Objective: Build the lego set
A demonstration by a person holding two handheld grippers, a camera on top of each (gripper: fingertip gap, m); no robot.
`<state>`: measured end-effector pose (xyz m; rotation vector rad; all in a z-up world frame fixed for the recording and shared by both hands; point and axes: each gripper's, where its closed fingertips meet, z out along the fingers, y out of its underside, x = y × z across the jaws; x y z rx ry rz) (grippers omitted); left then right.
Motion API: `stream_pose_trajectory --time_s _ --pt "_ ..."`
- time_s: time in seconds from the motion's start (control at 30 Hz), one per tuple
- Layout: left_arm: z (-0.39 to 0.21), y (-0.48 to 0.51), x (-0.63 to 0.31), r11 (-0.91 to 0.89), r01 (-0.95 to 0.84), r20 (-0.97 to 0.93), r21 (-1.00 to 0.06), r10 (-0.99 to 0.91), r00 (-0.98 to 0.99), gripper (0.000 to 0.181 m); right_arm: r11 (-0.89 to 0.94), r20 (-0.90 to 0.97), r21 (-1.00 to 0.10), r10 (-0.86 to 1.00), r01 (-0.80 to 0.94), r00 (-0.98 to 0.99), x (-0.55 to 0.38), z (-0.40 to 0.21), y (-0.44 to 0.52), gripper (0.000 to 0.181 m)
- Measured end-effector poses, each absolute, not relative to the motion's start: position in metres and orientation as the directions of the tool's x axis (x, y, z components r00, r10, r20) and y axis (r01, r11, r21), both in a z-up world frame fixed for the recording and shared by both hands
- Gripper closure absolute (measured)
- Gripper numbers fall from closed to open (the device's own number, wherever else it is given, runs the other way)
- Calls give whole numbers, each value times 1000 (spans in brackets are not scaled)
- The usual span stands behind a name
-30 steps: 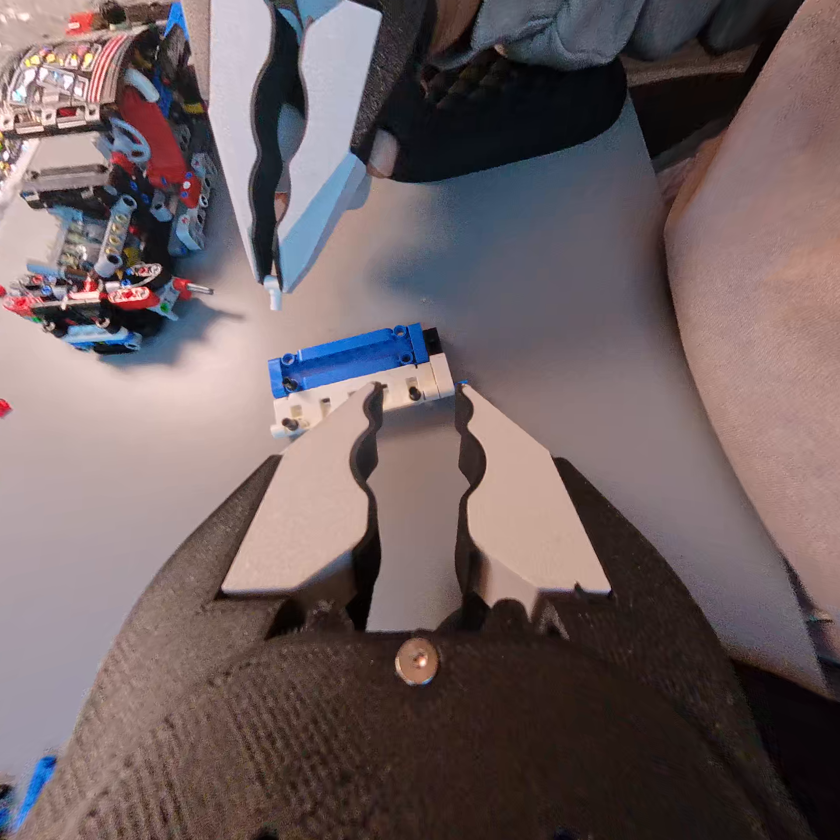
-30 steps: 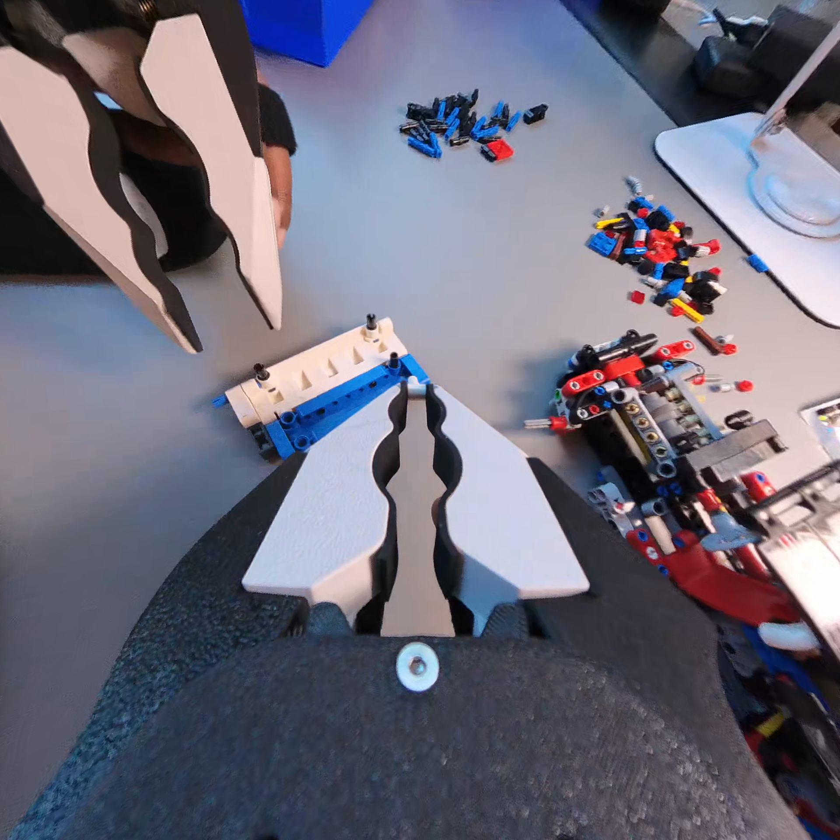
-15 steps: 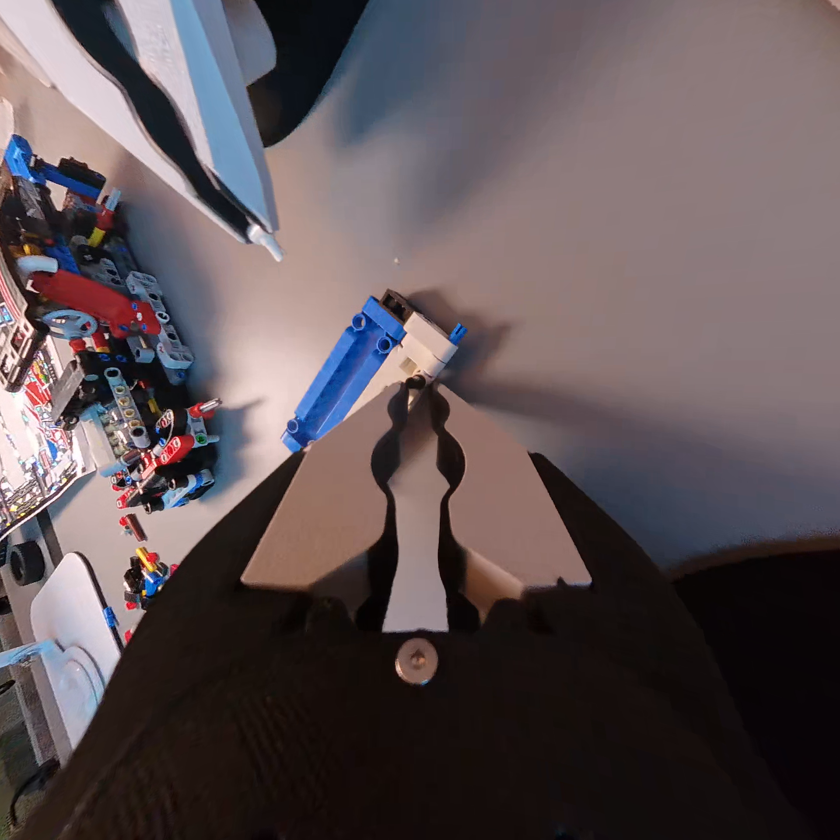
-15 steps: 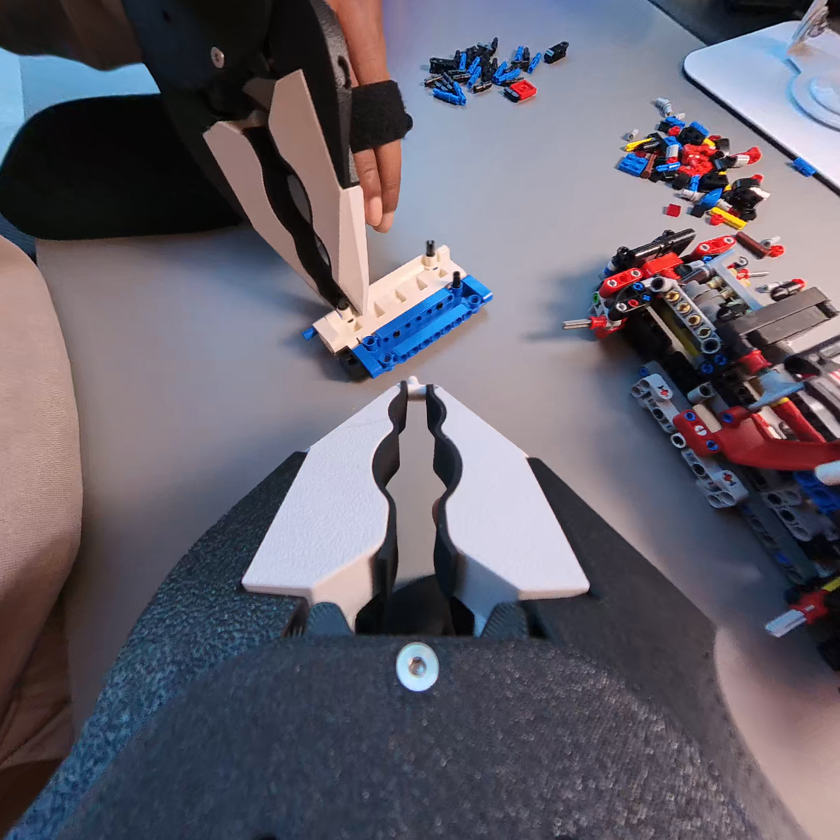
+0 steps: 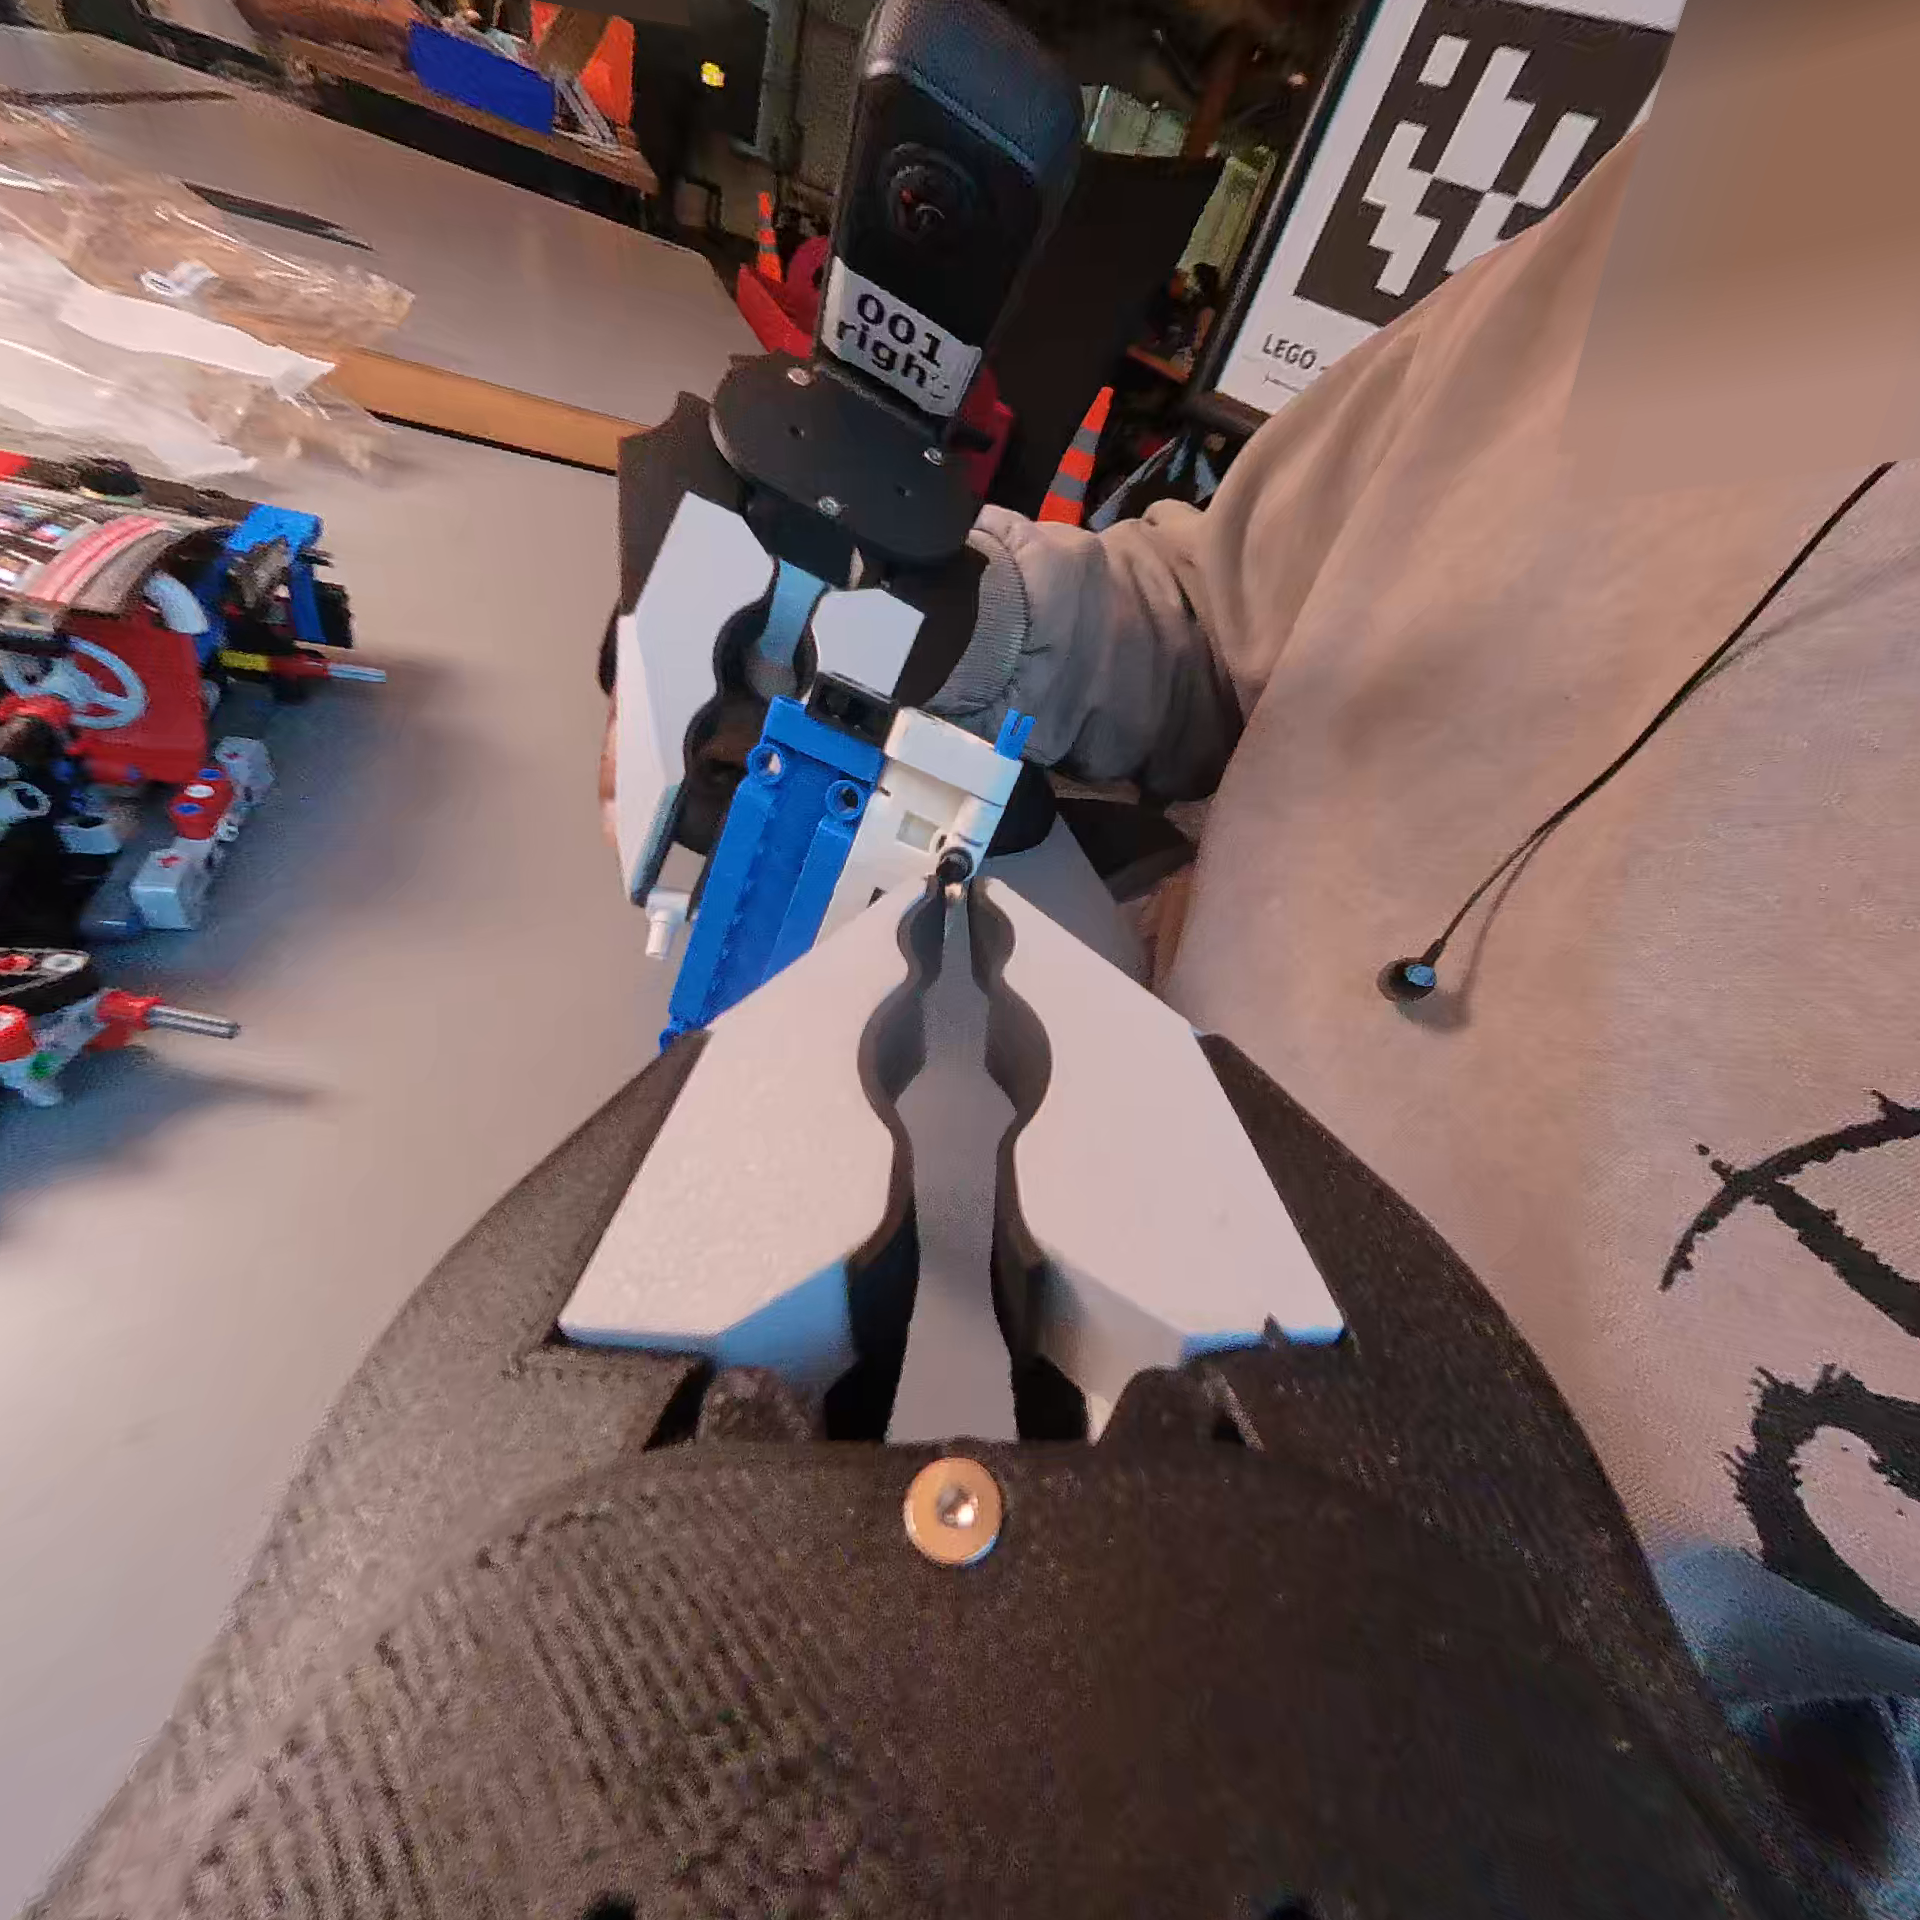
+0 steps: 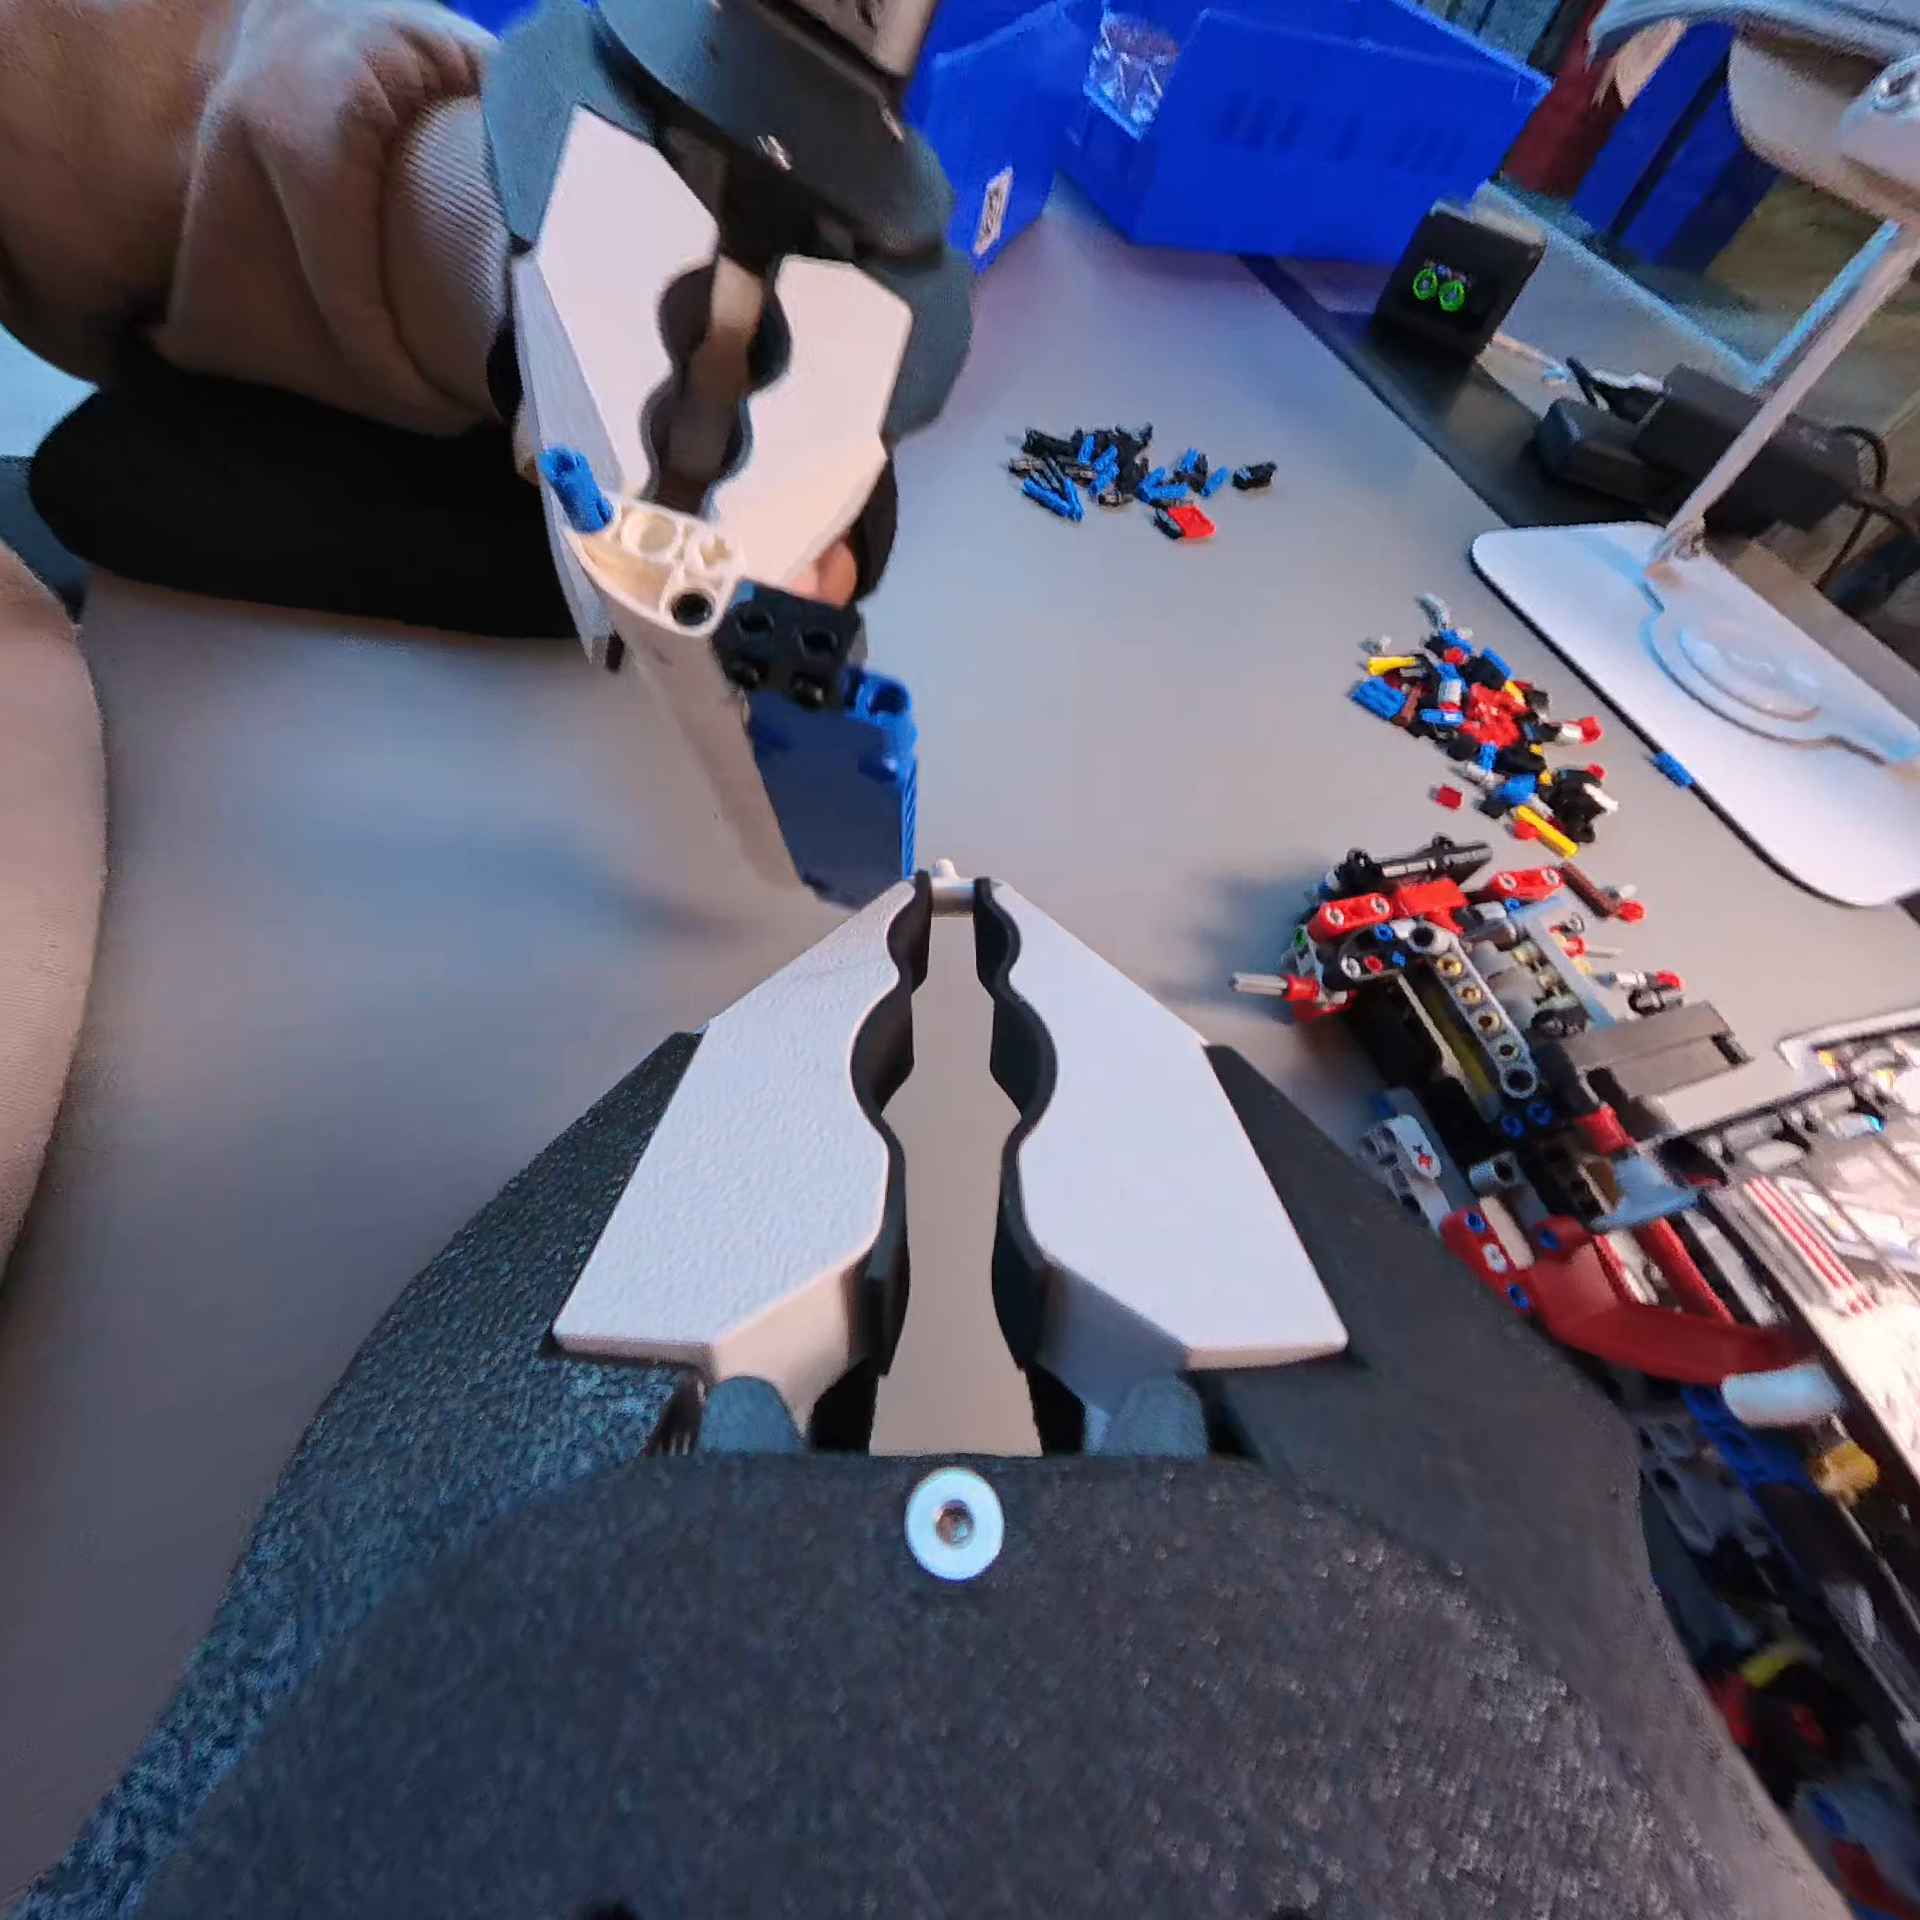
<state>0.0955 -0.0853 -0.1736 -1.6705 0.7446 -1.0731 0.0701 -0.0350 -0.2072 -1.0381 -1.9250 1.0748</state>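
Lifted off the surface (image 6: 312,935) now: the blue-and-white lego block (image 5: 821,831), which lay flat half a second ago, hangs in the air, pinched by a black pin on its white side between the left gripper (image 5: 951,899) fingers, nearly closed on it. Smooth white panel, ribbed blue beam with round holes, small black brick at one end. The right gripper (image 6: 945,883) has swung up just beside the block, its narrow fingers clamped on a tiny white peg (image 6: 948,871). Both grippers have matte white wavy-edged fingers in grainy black shells. On the grey surface sit the half-built red and black model (image 6: 1507,1018), a mixed loose-parts pile (image 6: 1486,727) and a blue-black pin pile (image 6: 1122,473). Beige sleeve (image 5: 1403,520) crowds the right.
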Motion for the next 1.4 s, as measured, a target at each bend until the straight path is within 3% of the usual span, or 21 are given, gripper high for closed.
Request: stream_pose_trajectory --time_s 0.1,0.27,0.6,0.8,0.97,1.17,1.3,1.4 --pt "-182 -91 99 -391 20 374 -920 -861 346 180 399 249 -890 832 222 -495 65 -203 -35 176" --pt "-195 -95 93 -454 -28 428 -891 -857 286 180 409 181 -884 746 226 -641 67 -209 -49 176" --pt "-189 -64 49 -489 167 511 -856 -757 407 181 419 149 -867 733 269 -664 67 -220 -54 176" --pt "-191 -46 42 -503 166 513 -848 -704 490 181 412 136 -836 795 362 -591 55 -229 -38 176" --pt "-202 -33 57 -430 -37 306 -902 -698 648 181 337 104 -799 893 498 -438 39 -243 -12 176" --pt "-211 -20 67 -328 -203 74 -923 -666 742 181 271 53 -798 921 538 -386 34 -246 -5 176" --pt "-209 -21 60 -315 -204 26 -927 -596 802 157 254 31 -802 921 540 -388 34 -245 -5 175" --pt "-223 -21 42 -385 -269 -57 -883 -480 875 126 256 22 -797 918 547 -397 34 -247 -6 175"
